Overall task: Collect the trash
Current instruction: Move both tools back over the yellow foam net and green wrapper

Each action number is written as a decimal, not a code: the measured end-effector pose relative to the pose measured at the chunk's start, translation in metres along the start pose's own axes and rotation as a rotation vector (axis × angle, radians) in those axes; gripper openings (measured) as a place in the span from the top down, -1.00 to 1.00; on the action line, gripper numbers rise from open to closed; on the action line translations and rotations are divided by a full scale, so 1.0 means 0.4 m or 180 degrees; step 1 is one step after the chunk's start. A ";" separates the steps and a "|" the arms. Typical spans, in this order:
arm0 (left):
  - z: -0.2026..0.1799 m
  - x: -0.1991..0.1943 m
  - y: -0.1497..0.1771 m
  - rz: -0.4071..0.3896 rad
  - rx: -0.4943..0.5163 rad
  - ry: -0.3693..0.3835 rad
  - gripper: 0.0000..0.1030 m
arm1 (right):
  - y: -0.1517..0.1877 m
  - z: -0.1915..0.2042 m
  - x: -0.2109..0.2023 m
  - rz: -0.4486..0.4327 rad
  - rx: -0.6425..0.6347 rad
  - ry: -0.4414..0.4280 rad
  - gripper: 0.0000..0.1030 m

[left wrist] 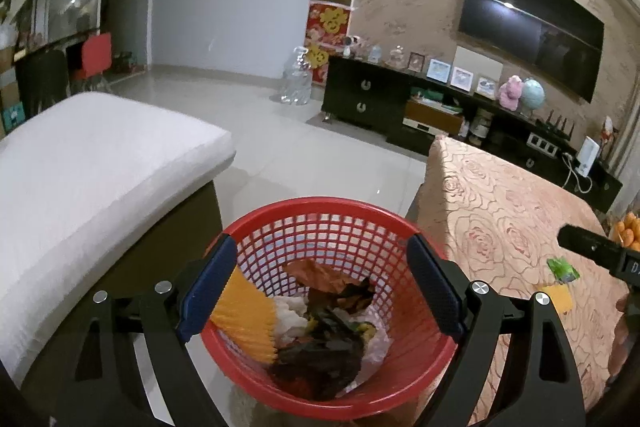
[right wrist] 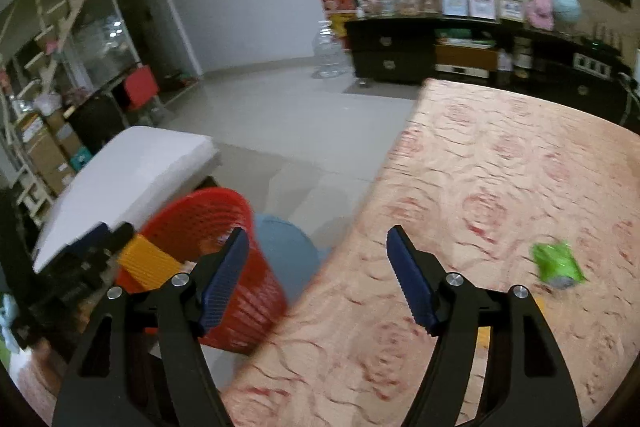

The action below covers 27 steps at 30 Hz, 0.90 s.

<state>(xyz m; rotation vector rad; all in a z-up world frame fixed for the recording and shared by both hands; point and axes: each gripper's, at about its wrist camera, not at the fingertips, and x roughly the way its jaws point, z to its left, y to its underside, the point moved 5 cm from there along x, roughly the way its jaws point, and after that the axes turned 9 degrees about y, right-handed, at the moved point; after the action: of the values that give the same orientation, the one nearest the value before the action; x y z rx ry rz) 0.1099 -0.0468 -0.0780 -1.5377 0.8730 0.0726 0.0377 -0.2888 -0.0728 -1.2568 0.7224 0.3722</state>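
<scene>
My left gripper [left wrist: 320, 283] is open right above a red mesh basket [left wrist: 328, 205], which holds dark peels, brown scraps, white tissue and a yellow ridged piece [left wrist: 246, 319]. A green wrapper [left wrist: 563, 269] and a small yellow piece [left wrist: 558, 297] lie on the rose-patterned tablecloth [left wrist: 508, 211] to the right. My right gripper [right wrist: 318, 247] is open and empty over the table's left edge. In the right wrist view the green wrapper [right wrist: 557, 262] lies to its right, and the red basket [right wrist: 224, 227] stands on the left, beside the table.
A white cushioned seat [left wrist: 92, 171] stands left of the basket. A blue object [right wrist: 286, 247] sits between the basket and the table. Oranges [left wrist: 626, 233] lie at the table's far right. A dark TV cabinet [left wrist: 400, 107] runs along the far wall across tiled floor.
</scene>
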 end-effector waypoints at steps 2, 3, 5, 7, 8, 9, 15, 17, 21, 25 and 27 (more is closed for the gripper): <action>-0.016 -0.003 0.001 -0.0023 0.0040 0.0042 -0.62 | 0.022 -0.050 -0.008 0.0006 0.0006 0.0134 -0.36; -0.024 -0.002 0.001 -0.0029 0.0062 0.0056 -0.62 | 0.034 -0.075 -0.010 0.0013 0.0008 0.0203 -0.37; -0.053 0.000 0.005 -0.0036 0.0149 0.0094 -0.62 | 0.061 -0.131 -0.015 0.0041 0.0042 0.0344 -0.37; -0.080 0.002 0.010 -0.0035 0.0235 0.0136 -0.62 | 0.081 -0.180 -0.021 0.0063 0.0099 0.0454 -0.37; -0.096 0.005 0.014 -0.0027 0.0275 0.0170 -0.62 | 0.092 -0.213 -0.029 0.0067 0.0139 0.0528 -0.37; -0.111 0.009 0.019 -0.0010 0.0304 0.0204 -0.62 | 0.100 -0.241 -0.034 0.0059 0.0166 0.0598 -0.37; -0.200 0.044 0.052 0.0135 0.0483 0.0330 -0.62 | 0.147 -0.387 -0.072 -0.0071 0.0311 0.1030 -0.43; -0.245 0.060 0.070 0.0197 0.0628 0.0363 -0.62 | 0.162 -0.422 -0.073 -0.0034 0.0443 0.1027 -0.44; -0.322 0.090 0.102 0.0331 0.0825 0.0483 -0.62 | 0.165 -0.457 -0.085 -0.0039 0.0592 0.0996 -0.44; -0.412 0.137 0.134 0.0534 0.1026 0.0694 -0.62 | 0.163 -0.472 -0.098 -0.0046 0.0725 0.0956 -0.44; -0.457 0.161 0.142 0.0598 0.1099 0.0801 -0.62 | 0.159 -0.483 -0.102 -0.0055 0.0781 0.0937 -0.44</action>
<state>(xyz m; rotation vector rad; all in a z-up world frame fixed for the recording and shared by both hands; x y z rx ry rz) 0.0433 -0.2322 -0.1230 -1.1540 1.1633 -0.1332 -0.0871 -0.4484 -0.1169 -1.0938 0.9761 0.0793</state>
